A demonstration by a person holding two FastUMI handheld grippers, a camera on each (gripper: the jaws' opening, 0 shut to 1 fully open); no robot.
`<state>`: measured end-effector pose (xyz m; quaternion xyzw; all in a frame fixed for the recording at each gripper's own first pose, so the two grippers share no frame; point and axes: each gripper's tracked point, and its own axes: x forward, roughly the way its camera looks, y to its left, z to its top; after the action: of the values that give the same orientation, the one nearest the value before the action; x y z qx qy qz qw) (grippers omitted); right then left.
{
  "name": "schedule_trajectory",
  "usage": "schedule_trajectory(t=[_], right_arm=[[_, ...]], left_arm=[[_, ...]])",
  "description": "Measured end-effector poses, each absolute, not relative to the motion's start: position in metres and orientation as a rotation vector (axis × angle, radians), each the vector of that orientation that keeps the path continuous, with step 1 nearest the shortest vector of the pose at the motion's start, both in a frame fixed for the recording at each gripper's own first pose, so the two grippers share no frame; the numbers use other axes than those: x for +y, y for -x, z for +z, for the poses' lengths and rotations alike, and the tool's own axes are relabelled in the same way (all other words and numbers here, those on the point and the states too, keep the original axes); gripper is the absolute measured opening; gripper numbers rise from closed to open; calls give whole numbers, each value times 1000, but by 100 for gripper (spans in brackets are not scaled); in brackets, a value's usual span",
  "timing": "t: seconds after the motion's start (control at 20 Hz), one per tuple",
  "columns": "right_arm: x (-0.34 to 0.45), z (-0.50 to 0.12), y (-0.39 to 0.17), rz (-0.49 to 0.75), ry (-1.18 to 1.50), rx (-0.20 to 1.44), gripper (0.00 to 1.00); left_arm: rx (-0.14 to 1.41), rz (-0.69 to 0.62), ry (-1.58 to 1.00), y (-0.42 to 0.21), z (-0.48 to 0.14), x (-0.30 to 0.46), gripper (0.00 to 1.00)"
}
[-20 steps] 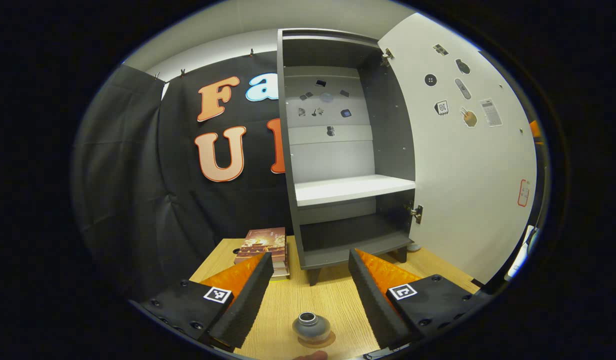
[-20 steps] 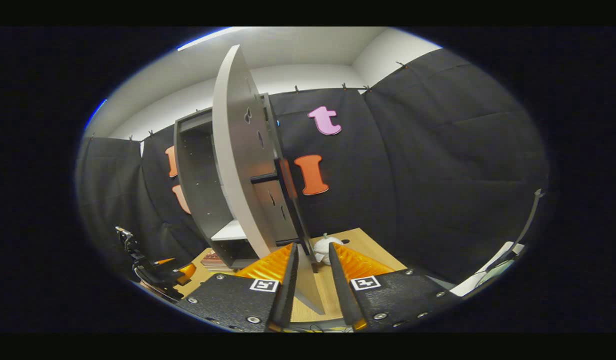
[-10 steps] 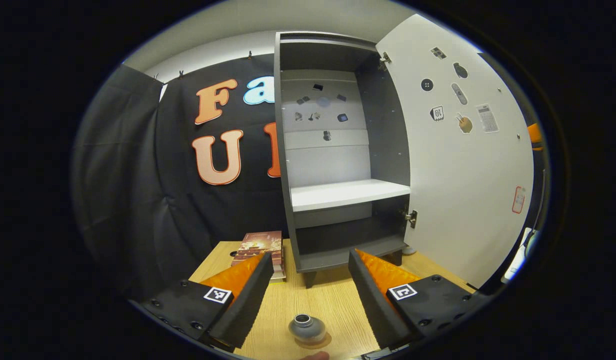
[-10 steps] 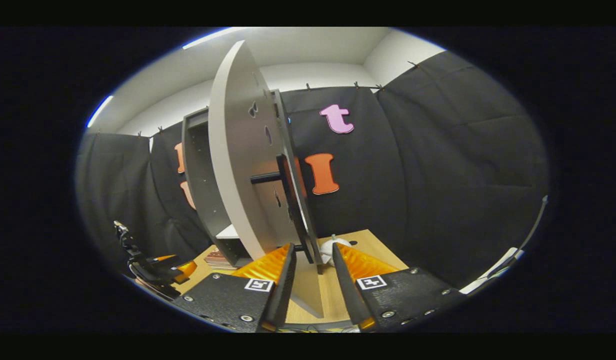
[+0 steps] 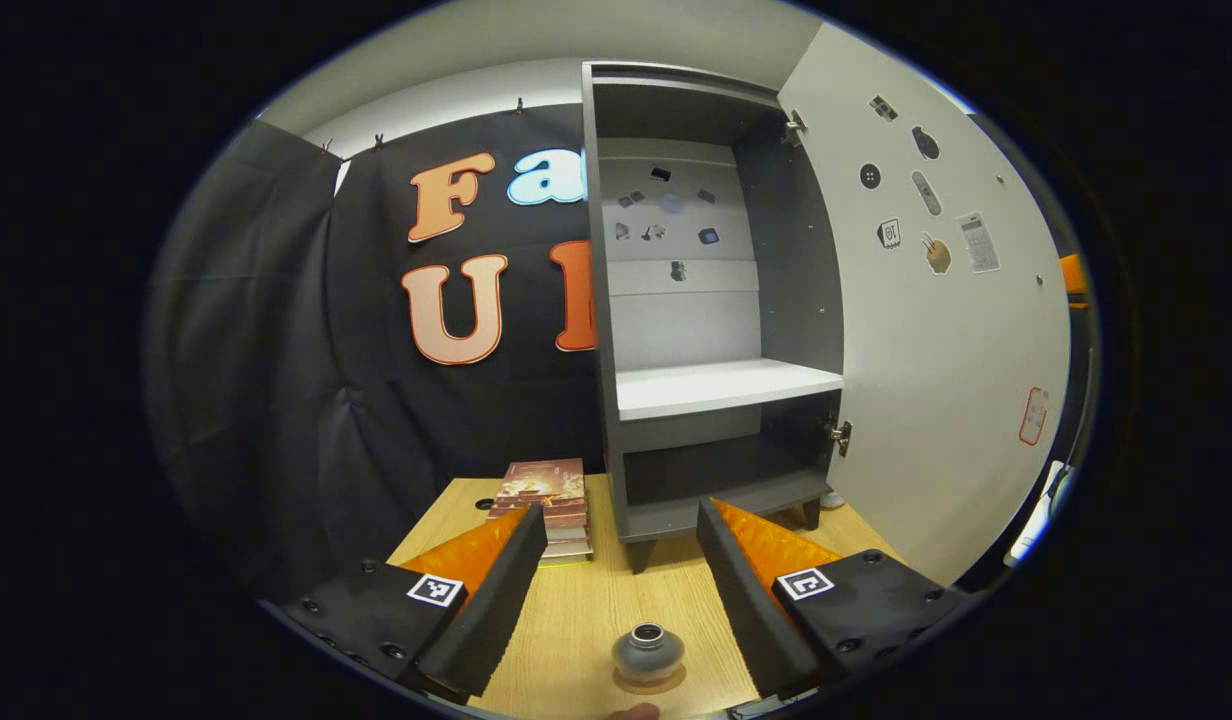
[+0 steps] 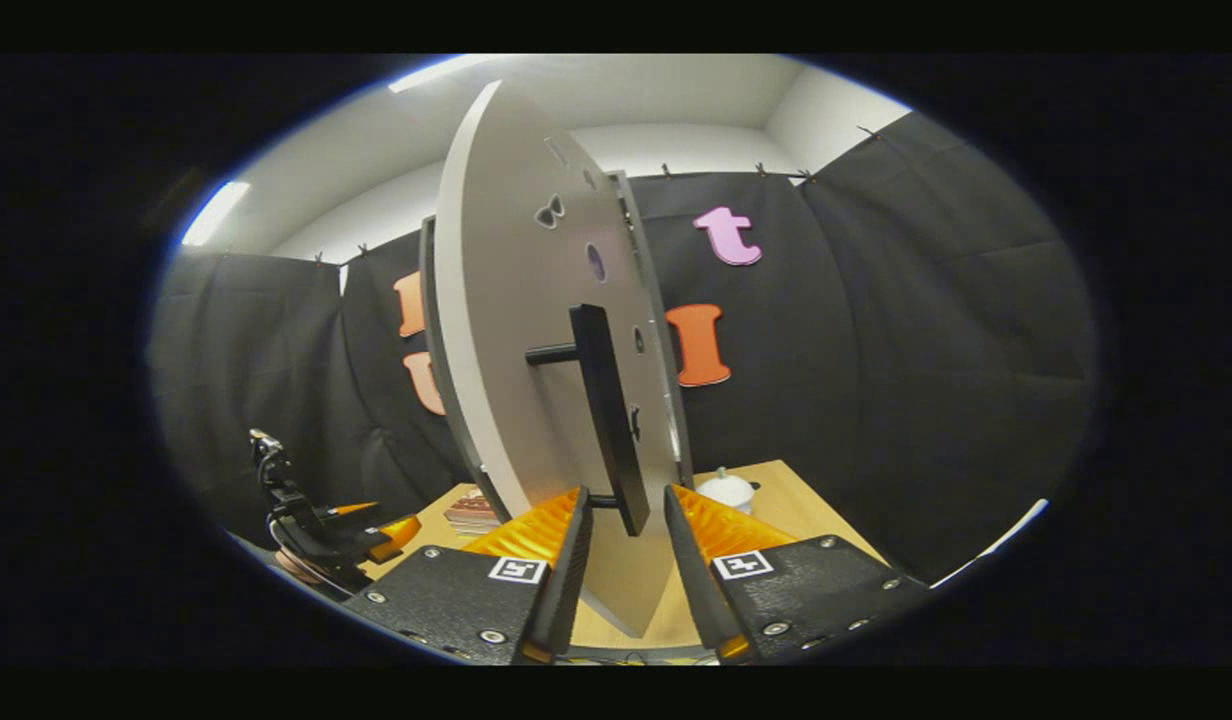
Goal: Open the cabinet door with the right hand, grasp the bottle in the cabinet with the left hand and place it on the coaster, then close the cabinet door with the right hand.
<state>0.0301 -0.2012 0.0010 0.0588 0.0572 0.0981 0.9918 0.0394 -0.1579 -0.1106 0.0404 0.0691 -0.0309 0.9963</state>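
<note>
Sitting on the coaster (image 5: 644, 682) on the table (image 5: 586, 610), the small grey bottle (image 5: 647, 650) rests upright between the spread fingers of your left claw (image 5: 618, 560), which stands wide open and touches nothing. Ahead of it in the left gripper view, the cabinet (image 5: 711, 300) stands open on the table, its white shelf (image 5: 726, 386) bare, and its door (image 5: 941, 320) is swung out to the right with small stickers on the inner face. A stack of books (image 5: 546, 505) lies on the table just left of the cabinet's foot. In the right gripper view, your right claw (image 6: 621, 520) is partly open, its fingers either side of the door's lower edge and the bottom of the black handle (image 6: 608, 420); you cannot tell whether either finger touches them. A small white object (image 6: 728, 490) sits on the table beyond the door, and your left claw shows far off at the lower left.
</note>
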Motion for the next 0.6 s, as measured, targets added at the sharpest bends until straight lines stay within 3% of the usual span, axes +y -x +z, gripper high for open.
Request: schedule_trajectory(t=[0.25, 0.3, 0.4, 0.5, 0.6], right_arm=[[-154, -6, -44, 261, -118, 112, 46], [-144, -6, -46, 274, -111, 112, 39], [-131, -6, -49, 303, -113, 115, 59], [-114, -9, -56, 329, -122, 122, 45], [-109, -12, -67, 347, -111, 120, 60]], left_arm=[[153, -29, -69, -42, -116, -132, 98], [156, -16, -63, -43, -116, -126, 98], [159, 0, -45, -46, -116, -114, 98], [153, 17, -29, -49, -111, -103, 96], [138, 35, -17, -51, -103, -92, 98]])
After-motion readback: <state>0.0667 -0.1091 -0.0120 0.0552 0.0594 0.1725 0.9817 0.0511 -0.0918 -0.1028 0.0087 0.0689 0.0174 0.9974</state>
